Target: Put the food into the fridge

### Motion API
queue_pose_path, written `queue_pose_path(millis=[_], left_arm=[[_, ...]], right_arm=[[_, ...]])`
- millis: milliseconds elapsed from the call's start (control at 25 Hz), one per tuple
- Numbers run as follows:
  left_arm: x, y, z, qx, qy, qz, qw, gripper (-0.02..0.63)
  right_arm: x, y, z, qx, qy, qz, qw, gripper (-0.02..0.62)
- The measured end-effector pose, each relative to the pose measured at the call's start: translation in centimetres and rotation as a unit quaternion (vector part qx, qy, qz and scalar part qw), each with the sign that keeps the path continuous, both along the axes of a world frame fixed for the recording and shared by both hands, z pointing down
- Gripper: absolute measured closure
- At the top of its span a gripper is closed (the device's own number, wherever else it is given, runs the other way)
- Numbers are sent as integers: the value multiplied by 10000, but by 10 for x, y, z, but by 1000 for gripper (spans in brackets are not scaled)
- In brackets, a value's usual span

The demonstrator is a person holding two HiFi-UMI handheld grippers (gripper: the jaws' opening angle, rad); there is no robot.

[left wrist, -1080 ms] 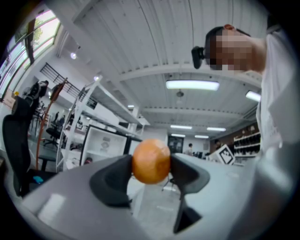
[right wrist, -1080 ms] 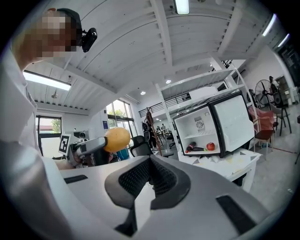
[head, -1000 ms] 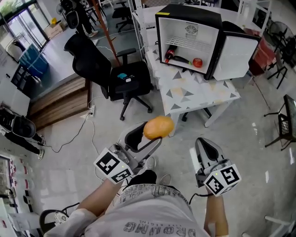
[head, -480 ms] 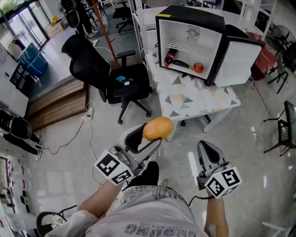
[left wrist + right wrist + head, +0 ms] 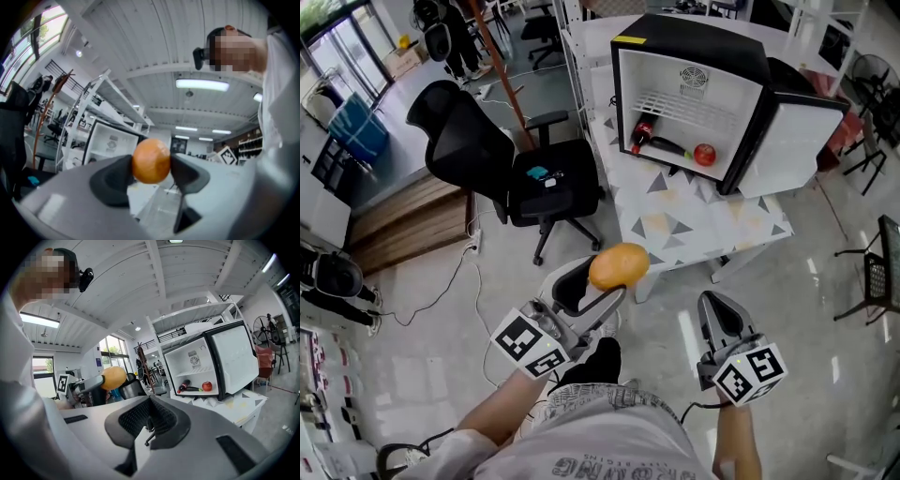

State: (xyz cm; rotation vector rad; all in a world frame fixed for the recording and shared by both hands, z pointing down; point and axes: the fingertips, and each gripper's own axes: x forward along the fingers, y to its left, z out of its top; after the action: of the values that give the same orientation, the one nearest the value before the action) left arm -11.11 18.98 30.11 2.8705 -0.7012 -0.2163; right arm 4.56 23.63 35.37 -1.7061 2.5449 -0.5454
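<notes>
Orange-skinned and roundish, the fruit (image 5: 619, 266) sits pinched between the two jaws of the left gripper (image 5: 607, 279), well short of the fridge and out over the pale floor. In the left gripper view the dark pads press on the fruit's left and right sides, so this gripper is clamped on it with the jaws standing wide. The marker cube (image 5: 530, 344) rides at the rear of that gripper, near the person's forearm.

The right gripper (image 5: 714, 305) is held beside it, to the right and apart from the fruit. Its jaws are together with nothing between them, as the right gripper view shows.

Ahead of both grippers stands a small black fridge (image 5: 684, 37) with a white interior, resting on a white table (image 5: 694, 216) printed with grey and yellowish triangles. Its door (image 5: 787, 131) is swung open to the right. On the fridge floor lies a dark bottle (image 5: 656, 141) with a red band, on its side, and just to its right sits a round red fruit (image 5: 704, 155). A wire shelf (image 5: 694, 108) spans the compartment above them.

Left of the table is a black office chair (image 5: 487, 150) with a small teal thing on its seat.
</notes>
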Motion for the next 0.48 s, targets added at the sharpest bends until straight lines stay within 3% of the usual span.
queue_pose_path(millis=[480], left_arm=[[9, -105, 12, -185, -36, 137, 9997, 344]], right_arm=[[0, -103, 11, -196, 17, 75, 9998, 604]])
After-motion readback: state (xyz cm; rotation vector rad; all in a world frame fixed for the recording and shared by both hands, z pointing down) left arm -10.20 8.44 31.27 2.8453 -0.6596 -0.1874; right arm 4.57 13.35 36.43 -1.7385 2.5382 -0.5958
